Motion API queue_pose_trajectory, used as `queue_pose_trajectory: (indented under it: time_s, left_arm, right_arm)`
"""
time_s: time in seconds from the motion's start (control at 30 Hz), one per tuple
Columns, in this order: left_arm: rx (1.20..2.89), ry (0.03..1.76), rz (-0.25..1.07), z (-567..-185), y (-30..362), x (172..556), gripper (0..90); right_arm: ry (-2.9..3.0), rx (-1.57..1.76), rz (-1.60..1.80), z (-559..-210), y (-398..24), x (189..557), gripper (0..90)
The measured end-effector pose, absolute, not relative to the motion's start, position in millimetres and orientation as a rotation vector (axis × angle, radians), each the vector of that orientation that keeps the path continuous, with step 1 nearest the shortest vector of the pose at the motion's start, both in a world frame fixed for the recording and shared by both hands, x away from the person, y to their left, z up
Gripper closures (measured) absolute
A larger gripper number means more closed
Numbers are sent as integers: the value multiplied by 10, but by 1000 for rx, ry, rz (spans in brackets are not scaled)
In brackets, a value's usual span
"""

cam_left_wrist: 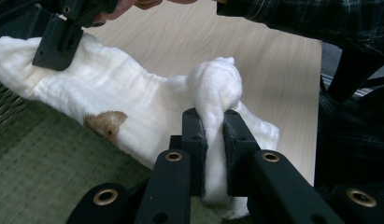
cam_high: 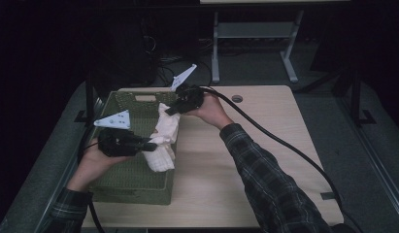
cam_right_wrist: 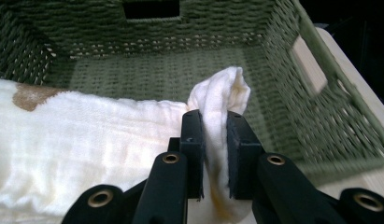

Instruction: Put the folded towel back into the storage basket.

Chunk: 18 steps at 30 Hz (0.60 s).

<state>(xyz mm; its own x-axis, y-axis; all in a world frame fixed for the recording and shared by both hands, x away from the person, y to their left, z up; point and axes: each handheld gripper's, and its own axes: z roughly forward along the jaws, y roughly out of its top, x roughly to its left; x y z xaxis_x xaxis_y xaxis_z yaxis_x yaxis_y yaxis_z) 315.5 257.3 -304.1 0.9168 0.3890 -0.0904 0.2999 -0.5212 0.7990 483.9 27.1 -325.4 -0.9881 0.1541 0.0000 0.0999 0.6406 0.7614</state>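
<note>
Cloth (cam_high: pixel 164 138): white, soft, light, limp; sags over basket (cam_high: pixel 134 182) rim at 3 o'clock, above counter (cam_high: pixel 265 145). Left tool (cam_high: pixel 152 144) and right tool (cam_high: pixel 171 109) each clamp a bunched end. Best taken by corners.

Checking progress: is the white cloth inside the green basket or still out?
Partly out: the cloth hangs over the basket's right rim, pinched by left gripper and right gripper.

The cloth (cam_left_wrist: pixel 133 98) is looking like soft, matt white woven cotton with a crinkled texture. The basket (cam_right_wrist: pixel 217 32) is showing rough, coarsely woven green fibre. The tabletop (cam_high: pixel 265 141) is appearing as smooth pale wood-grain laminate. Each hand-held gripper is wearing matt black plastic.
</note>
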Motion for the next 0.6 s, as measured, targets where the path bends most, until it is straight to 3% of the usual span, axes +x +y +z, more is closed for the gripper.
queue_pose_trajectory:
  time_s: [0.6]
  left_arm:
    - [2214, 519, 121, -3250, 2843, 3066, 800]
  right_arm:
    - [2829, 165, 1297, -3496, 770, 4827, 787]
